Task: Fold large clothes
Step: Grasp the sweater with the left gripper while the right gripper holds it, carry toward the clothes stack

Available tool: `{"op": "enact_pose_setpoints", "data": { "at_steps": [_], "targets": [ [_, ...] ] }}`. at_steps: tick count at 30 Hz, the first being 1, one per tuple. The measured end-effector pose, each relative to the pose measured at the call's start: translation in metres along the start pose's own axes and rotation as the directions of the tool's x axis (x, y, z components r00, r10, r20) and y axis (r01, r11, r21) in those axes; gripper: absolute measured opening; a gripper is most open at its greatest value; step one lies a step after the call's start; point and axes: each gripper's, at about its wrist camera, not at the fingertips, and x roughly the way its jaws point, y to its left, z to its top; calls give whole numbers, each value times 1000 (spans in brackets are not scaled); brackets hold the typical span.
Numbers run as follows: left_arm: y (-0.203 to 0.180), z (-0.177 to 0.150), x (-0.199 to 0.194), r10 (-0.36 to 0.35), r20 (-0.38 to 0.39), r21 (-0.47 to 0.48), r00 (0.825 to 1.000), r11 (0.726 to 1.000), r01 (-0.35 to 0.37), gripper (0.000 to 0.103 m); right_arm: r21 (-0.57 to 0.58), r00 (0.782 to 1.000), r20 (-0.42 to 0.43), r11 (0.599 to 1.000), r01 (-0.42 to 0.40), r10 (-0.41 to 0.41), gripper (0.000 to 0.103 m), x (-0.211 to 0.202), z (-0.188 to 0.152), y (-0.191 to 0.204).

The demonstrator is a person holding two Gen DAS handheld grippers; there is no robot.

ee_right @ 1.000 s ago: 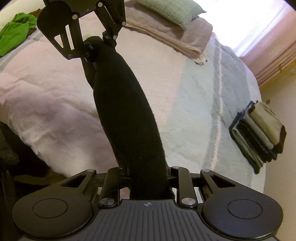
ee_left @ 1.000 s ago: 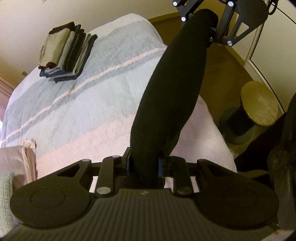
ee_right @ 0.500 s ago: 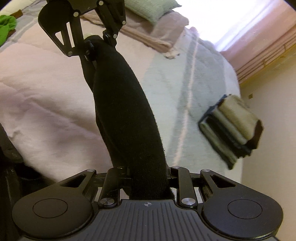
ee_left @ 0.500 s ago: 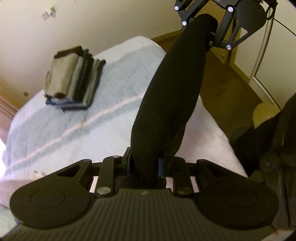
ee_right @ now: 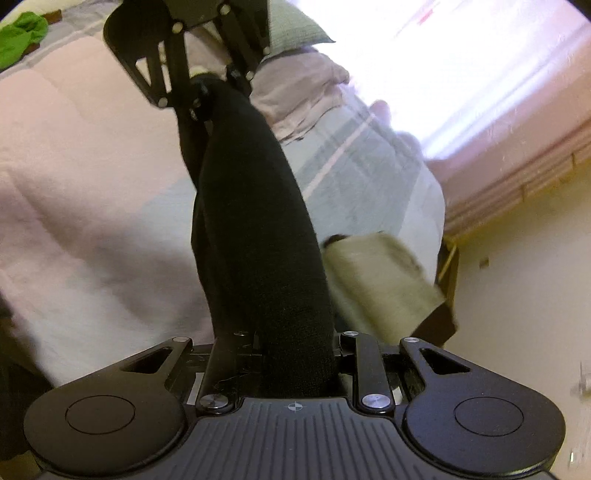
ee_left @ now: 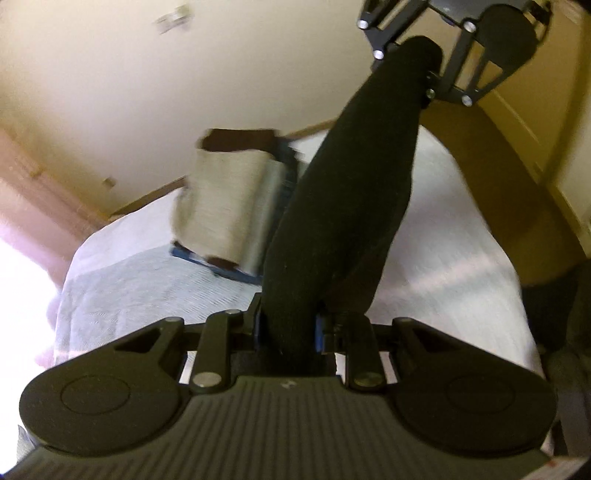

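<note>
A black folded garment (ee_left: 343, 206) hangs stretched in the air between both grippers, above the bed. My left gripper (ee_left: 291, 326) is shut on its near end in the left wrist view, and the right gripper (ee_left: 417, 70) clamps the far end at the top. In the right wrist view the same black garment (ee_right: 258, 236) runs from my right gripper (ee_right: 297, 354), shut on it, up to the left gripper (ee_right: 207, 90). A stack of folded clothes (ee_left: 229, 210), beige on top, lies just beyond the garment near the bed's corner, blurred; it shows as the stack (ee_right: 380, 280) on the right.
The bed (ee_left: 122, 288) carries a pale striped pink and grey-blue blanket. Pillows (ee_right: 299, 26) and a green garment (ee_right: 22, 37) lie at its far end. A cream wall (ee_left: 184, 81) and brown floor (ee_left: 491, 158) border the bed's corner. A bright window (ee_right: 424, 55) is beyond.
Both grippers have carried the black garment across the bed toward the folded stack, which is now much closer and larger in both views. Both grips are unchanged.
</note>
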Motion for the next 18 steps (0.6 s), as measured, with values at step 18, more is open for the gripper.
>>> {"op": "enact_pose_setpoints", "data": {
  "at_steps": [18],
  "targets": [
    [99, 105, 256, 404, -4, -46, 915, 914, -403, 21, -199, 936, 222, 927, 317, -273, 22, 227, -120, -179]
  ]
}}
